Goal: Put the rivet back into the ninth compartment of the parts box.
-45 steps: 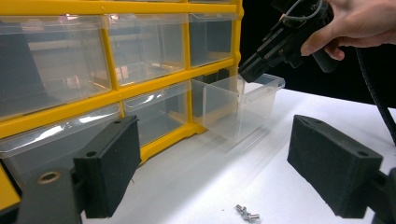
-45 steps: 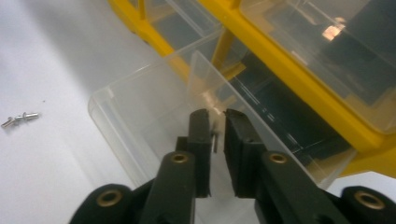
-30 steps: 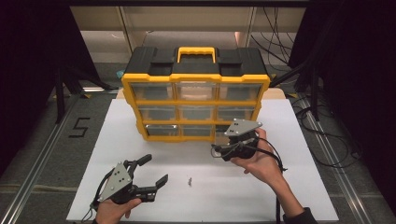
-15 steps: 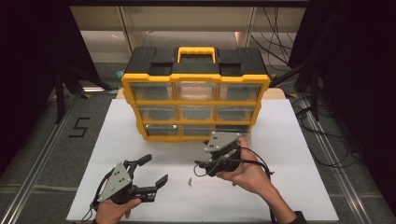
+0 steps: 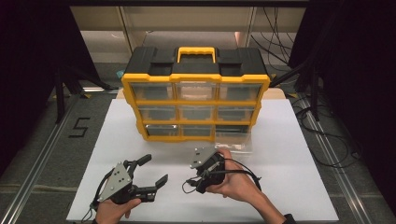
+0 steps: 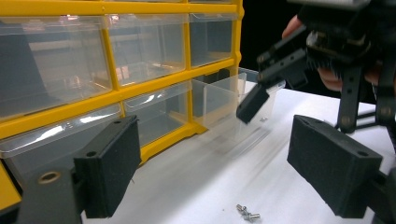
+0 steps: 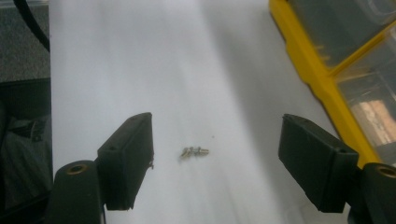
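You're closing in on the small screws (image 7: 194,151) with your right gripper (image 7: 217,161), its fingers just opened wide around nothing, while the left gripper's (image 5: 152,171) fingers idle apart; next, lower over the screws on the worktop (image 5: 289,140) and pinch.

The right hand-held gripper (image 5: 190,183) comes away from the yellow-and-black drawer cabinet (image 5: 196,100), sinking toward the white worktop (image 5: 289,177), jaws just opening wider, empty, over small metal screws (image 7: 194,151) lying between them.
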